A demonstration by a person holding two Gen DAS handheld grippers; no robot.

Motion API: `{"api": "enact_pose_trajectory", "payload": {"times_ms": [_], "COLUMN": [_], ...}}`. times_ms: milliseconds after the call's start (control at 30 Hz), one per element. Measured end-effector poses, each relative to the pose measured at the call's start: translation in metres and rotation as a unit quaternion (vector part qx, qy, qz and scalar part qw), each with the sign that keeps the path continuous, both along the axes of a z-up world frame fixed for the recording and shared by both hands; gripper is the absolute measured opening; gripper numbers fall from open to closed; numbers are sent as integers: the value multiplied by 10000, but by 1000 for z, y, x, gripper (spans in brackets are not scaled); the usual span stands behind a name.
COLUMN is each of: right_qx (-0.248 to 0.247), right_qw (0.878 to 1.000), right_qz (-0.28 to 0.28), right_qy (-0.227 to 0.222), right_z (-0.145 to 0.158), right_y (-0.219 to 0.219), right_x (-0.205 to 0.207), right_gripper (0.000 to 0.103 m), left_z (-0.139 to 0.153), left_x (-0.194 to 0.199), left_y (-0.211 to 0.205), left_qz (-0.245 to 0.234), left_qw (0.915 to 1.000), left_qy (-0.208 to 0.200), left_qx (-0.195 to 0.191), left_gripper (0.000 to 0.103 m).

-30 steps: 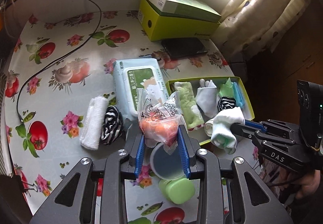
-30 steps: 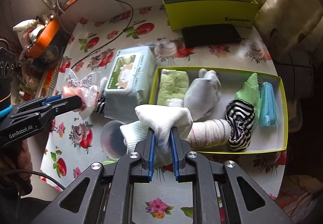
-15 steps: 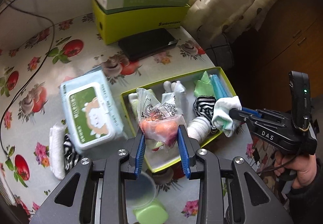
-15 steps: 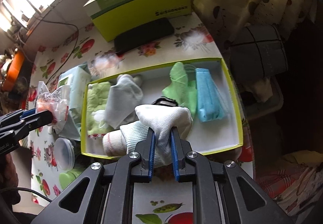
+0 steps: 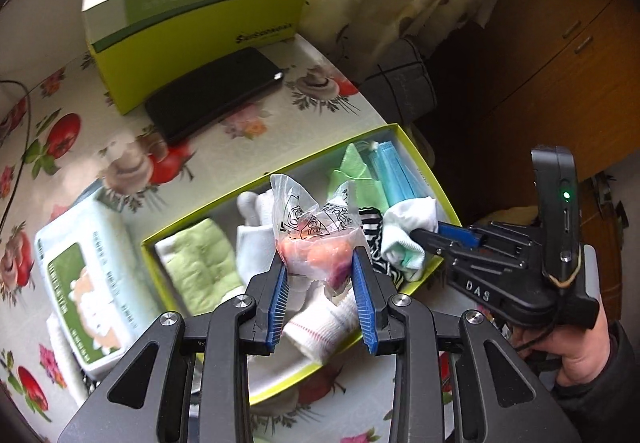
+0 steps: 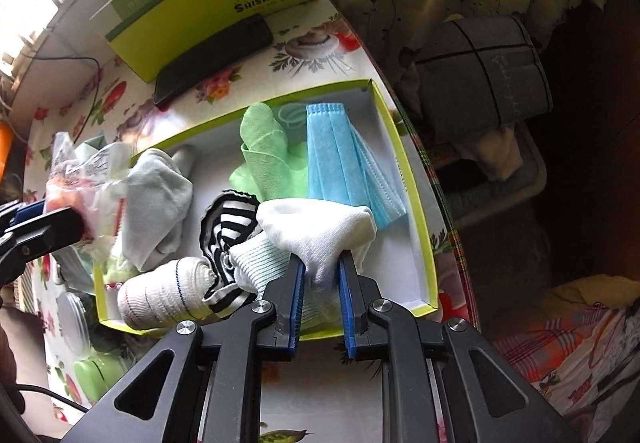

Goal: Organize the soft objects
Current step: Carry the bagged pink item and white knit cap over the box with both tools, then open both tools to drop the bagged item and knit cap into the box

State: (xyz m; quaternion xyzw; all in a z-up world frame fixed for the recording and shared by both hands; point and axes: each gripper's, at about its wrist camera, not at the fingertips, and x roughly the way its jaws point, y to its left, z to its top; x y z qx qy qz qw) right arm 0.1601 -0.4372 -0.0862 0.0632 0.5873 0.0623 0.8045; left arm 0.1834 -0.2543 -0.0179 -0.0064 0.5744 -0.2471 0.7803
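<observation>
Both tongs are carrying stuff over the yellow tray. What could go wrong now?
The tray is already crowded, so the white sock in the right tongs may land on the striped sock or hang over the rim.

The crinkly plastic bag in the left tongs is pinched low and might slip.

The two tongs are close and might bump.

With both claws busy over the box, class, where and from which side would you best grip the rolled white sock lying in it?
Grip the rolled white sock across its middle, from above: it lies flat along the box wall, striped sock against one end.
</observation>
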Motion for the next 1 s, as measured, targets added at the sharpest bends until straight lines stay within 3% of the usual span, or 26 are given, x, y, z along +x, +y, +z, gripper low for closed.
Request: {"api": "enact_pose_trajectory", "payload": {"times_ms": [333, 400, 600, 1000], "right_qx": [55, 62, 75, 38], "right_qw": [9997, 9996, 9992, 9974], "right_qz": [-92, -97, -79, 241], "right_qy": [-197, -239, -389, -685], "right_z": [20, 25, 41, 81], "right_y": [-7, -7, -2, 29], "right_x": [-12, -13, -16, -20], "right_gripper": [33, 35, 37, 40], "left_z": [-27, -28, -13, 29], "left_x": [23, 24, 19, -6], "left_y": [-30, -30, -23, 13], "left_qz": [-178, -149, -96, 256], "left_qw": [9993, 9993, 9999, 9992], "left_qy": [325, 353, 106, -301], "left_qx": [-28, -36, -17, -110], "left_gripper": [33, 37, 44, 44]}}
